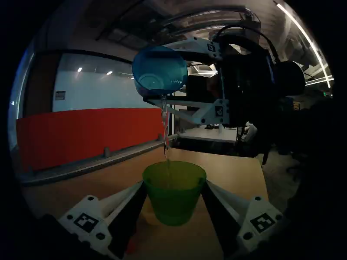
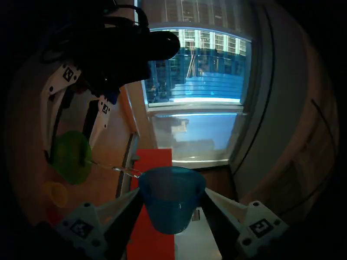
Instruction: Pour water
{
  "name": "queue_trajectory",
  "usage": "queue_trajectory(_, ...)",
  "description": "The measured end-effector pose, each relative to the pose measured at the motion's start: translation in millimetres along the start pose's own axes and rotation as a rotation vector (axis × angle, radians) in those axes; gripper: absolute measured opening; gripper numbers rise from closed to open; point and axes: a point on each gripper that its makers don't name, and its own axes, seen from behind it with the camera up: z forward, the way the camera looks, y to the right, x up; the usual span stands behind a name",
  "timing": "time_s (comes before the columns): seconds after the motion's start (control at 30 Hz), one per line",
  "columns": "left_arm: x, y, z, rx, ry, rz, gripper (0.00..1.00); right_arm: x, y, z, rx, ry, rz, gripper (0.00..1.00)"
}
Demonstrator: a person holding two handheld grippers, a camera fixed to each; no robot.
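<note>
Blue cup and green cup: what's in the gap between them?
A thin water stream, falling from the tilted blue cup into the green cup below it. It is clearest in the left gripper view.

The green cup (image 1: 174,203) is translucent lime green; the blue cup (image 1: 158,71) is translucent teal-blue. The water stream (image 1: 165,125) is clear, w/o tint. The left gripper (image 1: 174,185) has white fingers (image 1: 115,200) w/ dark inner sides, each w/ a black & white square marker (image 1: 85,222). The right gripper (image 2: 171,190) has the same white and marker pattern. The table (image 1: 230,173) is light tan wood. The partition (image 1: 86,134) is plain orange-red.
</note>
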Motion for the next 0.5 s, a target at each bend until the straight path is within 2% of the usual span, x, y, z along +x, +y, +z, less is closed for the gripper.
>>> queue_trajectory(0.5, 0.5, -0.8, -0.2, -0.006, 0.004, -0.004, 0.85, 8.0, -1.2, 3.7, 0.002, 0.0, -0.076, 0.88)
